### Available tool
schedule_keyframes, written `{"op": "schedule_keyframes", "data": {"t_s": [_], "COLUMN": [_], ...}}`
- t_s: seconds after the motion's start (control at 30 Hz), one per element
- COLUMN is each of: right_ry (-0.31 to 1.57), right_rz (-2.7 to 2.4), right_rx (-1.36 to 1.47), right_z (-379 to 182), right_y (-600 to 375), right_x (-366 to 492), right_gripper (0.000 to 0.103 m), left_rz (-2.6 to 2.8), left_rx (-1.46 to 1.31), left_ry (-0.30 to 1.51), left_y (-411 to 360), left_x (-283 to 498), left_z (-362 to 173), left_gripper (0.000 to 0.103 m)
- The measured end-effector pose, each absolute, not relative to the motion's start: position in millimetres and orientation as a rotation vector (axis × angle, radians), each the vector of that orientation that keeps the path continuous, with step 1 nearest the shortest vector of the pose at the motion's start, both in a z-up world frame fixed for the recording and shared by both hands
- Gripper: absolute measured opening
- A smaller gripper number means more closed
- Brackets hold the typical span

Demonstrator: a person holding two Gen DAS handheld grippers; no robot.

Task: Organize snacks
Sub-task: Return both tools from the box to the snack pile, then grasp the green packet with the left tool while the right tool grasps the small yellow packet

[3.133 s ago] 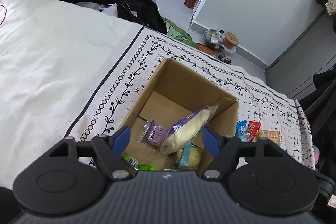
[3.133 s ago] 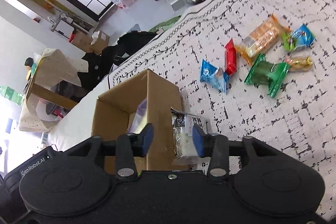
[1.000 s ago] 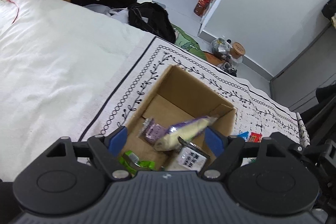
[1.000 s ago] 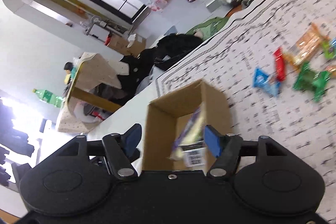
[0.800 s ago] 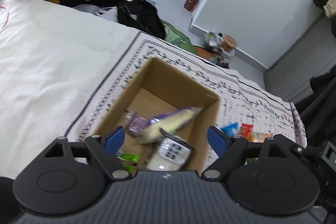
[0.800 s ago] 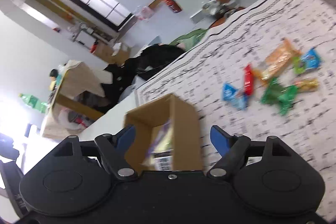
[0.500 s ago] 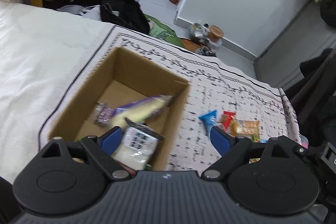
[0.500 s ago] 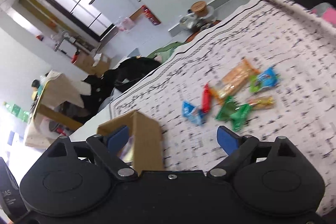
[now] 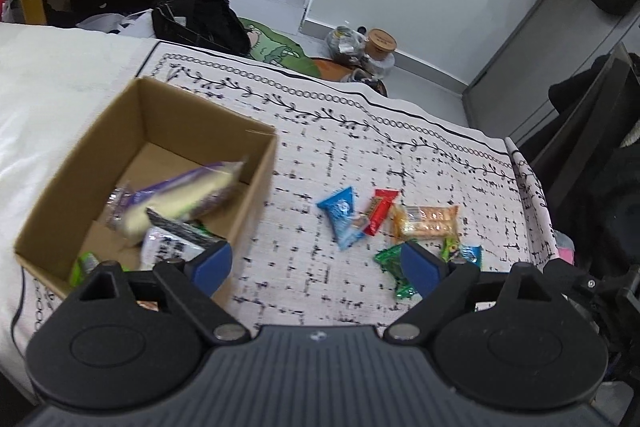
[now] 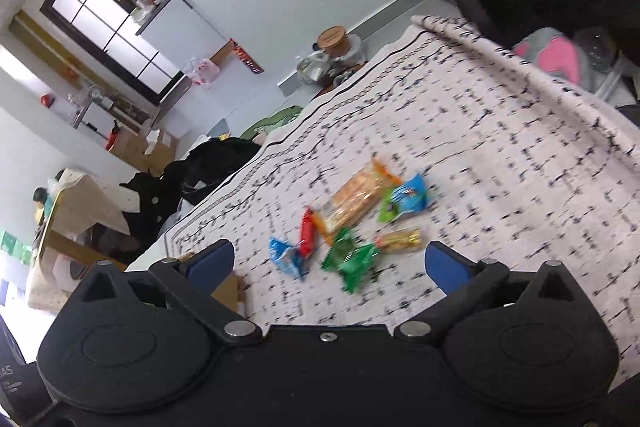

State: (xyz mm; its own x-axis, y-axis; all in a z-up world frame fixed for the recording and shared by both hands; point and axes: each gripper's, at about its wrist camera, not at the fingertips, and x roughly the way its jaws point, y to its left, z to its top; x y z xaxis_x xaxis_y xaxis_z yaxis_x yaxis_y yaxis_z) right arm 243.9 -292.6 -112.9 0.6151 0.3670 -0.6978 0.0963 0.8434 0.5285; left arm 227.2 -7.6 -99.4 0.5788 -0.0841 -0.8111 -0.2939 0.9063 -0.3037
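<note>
Both grippers hang above a patterned cloth (image 9: 320, 163) spread over a bed; the left gripper (image 9: 316, 263) has its blue fingers (image 9: 210, 261) spread wide and empty, and the right gripper (image 10: 326, 261) likewise has its fingers (image 10: 444, 263) spread wide with nothing between them; in the left wrist view an open cardboard box (image 9: 256, 187) sits on the cloth to the left, holding a long purple-and-cream packet (image 9: 188, 197) that leans across a silver packet with black print (image 9: 172, 241), with a green wrapper (image 9: 82, 265) near the box's near wall; to the right of the box, apart from it, loose snacks lie in a cluster on the cloth: a blue packet (image 9: 340, 213), a red bar (image 9: 380, 211) just beside it, an orange cracker pack (image 9: 426, 221) touching the red bar, a green packet (image 9: 394, 267) partly behind the left gripper's right finger, and a small blue-and-green packet (image 9: 466, 253); the right wrist view shows the same cluster between its fingers, with a small golden bar (image 10: 400, 239) beside the green packet; that view is blurred.
</note>
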Motion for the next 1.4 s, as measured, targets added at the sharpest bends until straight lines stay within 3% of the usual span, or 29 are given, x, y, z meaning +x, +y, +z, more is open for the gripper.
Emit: {"op": "schedule_keyframes", "data": {"t_s": [0.37,0.83,1.4], "right_ry": [0.904,1.007,0.972], "right_rz": [0.099,0.145,0.243], "right_rx": [0.652,0.756,0.89], "right_z": [-154,-207,-233], "right_y": [-340,-342,-338], "right_x": [256,291,319], "right_gripper": [0.099,0.061,0.053], "left_rz": [0.108,0.068,0.114], "left_rx": [-0.413,-0.441,-0.45], "left_ry": [0.968,1.048,1.128], "left_y": [-38,-81,-109], "left_x": [247,290,326], "left_z": [-121,-169,-218], "left_gripper": [0.089,0.077,0.063]}}
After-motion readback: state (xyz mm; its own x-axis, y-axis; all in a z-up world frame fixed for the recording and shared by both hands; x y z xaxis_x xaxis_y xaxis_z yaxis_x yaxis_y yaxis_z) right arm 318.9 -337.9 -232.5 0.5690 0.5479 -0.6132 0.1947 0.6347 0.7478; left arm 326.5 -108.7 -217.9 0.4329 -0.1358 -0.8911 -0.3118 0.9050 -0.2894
